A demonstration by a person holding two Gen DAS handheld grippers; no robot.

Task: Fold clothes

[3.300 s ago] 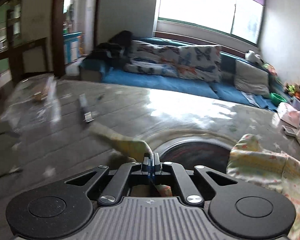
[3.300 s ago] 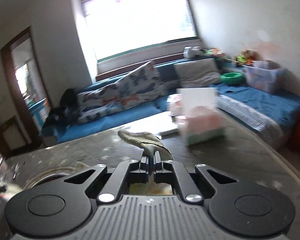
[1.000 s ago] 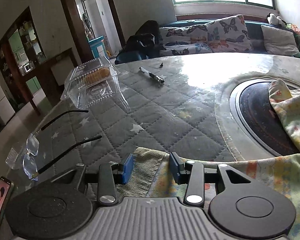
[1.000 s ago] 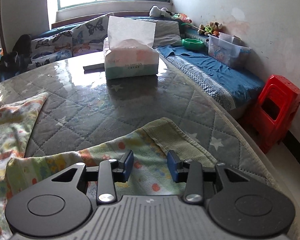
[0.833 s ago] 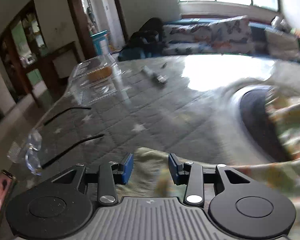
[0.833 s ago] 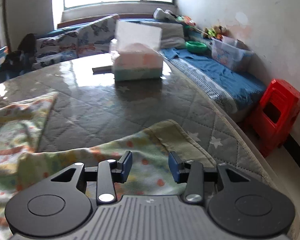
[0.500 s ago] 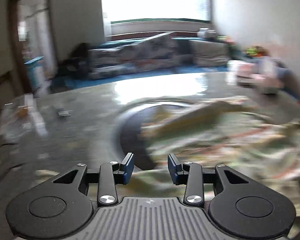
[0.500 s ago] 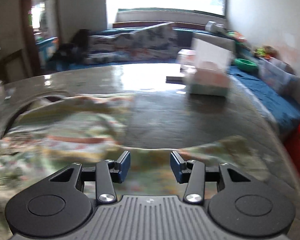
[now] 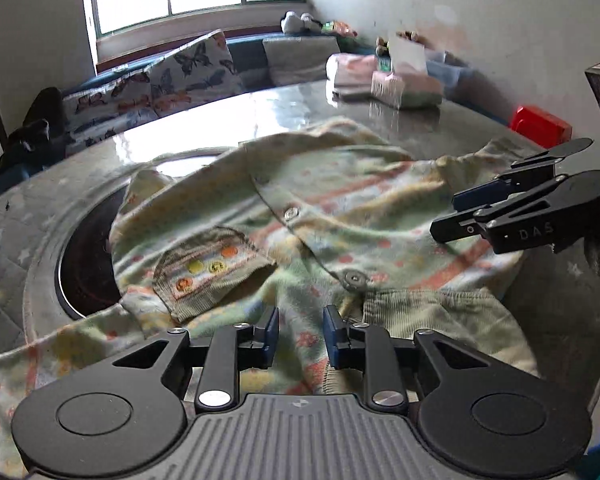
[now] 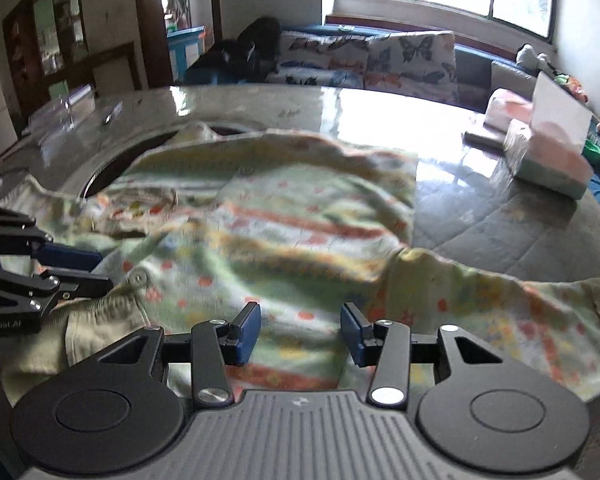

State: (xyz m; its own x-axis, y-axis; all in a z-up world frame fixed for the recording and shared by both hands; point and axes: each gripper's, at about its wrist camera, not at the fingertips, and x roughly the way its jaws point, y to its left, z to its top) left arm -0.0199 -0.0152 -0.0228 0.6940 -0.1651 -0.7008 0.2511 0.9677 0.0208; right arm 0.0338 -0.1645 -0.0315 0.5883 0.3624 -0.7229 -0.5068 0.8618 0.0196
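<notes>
My left hand-held gripper [image 9: 298, 336] hangs low over the near edge of the bench [image 9: 204, 136], its jaws parted with a clear gap and nothing between them. Beneath it lies the garment [image 9: 320, 216], a pale green top with orange and yellow print, spread over the bench and partly covering the dark round inset [image 9: 86, 258]. A small ribbed pocket [image 9: 208, 268] with coloured dots sits left of the snap buttons [image 9: 354, 279]. My right hand-held gripper [image 10: 300, 338] is likewise held close above the garment [image 10: 292, 236] at the near edge, jaws wide apart and holding no cloth. Each tool shows in the other's view: the right one [image 9: 480, 208] enters from the right side, angled across the cloth, and the left one [image 10: 74, 272] enters from the left, its tips over the ribbed hem [image 10: 100, 324]. The two point inward toward one another. A tissue box [image 10: 548, 160] stands on the far right of the bench [image 10: 480, 216], well apart from the garment; it is blurred.
</notes>
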